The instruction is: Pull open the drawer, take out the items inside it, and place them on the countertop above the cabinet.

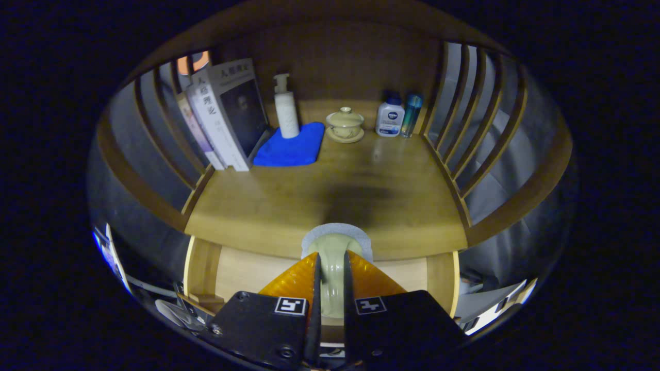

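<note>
My gripper [331, 256] is shut on a pale green ceramic cup [332, 278] with a whitish rim, clamped upright between both fingers. The cup hangs at the front edge of the wooden countertop [361, 190], over the open drawer [247, 273], whose light wood inside shows below that edge. A dark shadow lies on the countertop just ahead of the cup.
At the back of the countertop stand leaning books [227, 113], a white pump bottle [286, 105] on a blue cloth [291, 147], a lidded green cup on a saucer [344, 125], a white bottle with a blue cap [390, 117] and a teal bottle [411, 114]. Slatted wooden rails [464, 134] close both sides.
</note>
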The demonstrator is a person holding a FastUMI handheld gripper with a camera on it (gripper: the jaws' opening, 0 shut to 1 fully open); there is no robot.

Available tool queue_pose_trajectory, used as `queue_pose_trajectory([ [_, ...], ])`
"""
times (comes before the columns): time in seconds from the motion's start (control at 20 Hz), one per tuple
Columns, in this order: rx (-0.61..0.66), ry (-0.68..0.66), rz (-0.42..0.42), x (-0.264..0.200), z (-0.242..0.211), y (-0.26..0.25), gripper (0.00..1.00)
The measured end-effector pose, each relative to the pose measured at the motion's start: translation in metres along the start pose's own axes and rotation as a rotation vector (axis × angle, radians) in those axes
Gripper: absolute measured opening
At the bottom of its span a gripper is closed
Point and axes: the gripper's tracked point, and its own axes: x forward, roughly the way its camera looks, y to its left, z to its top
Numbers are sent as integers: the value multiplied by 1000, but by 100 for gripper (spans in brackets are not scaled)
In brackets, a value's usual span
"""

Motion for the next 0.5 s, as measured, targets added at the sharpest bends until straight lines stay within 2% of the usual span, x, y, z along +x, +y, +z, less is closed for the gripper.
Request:
queue_pose_trajectory([
  [0.3, 60, 32, 22, 40, 46, 10, 21],
  [0.5, 39, 51, -29, 62, 62, 5, 21],
])
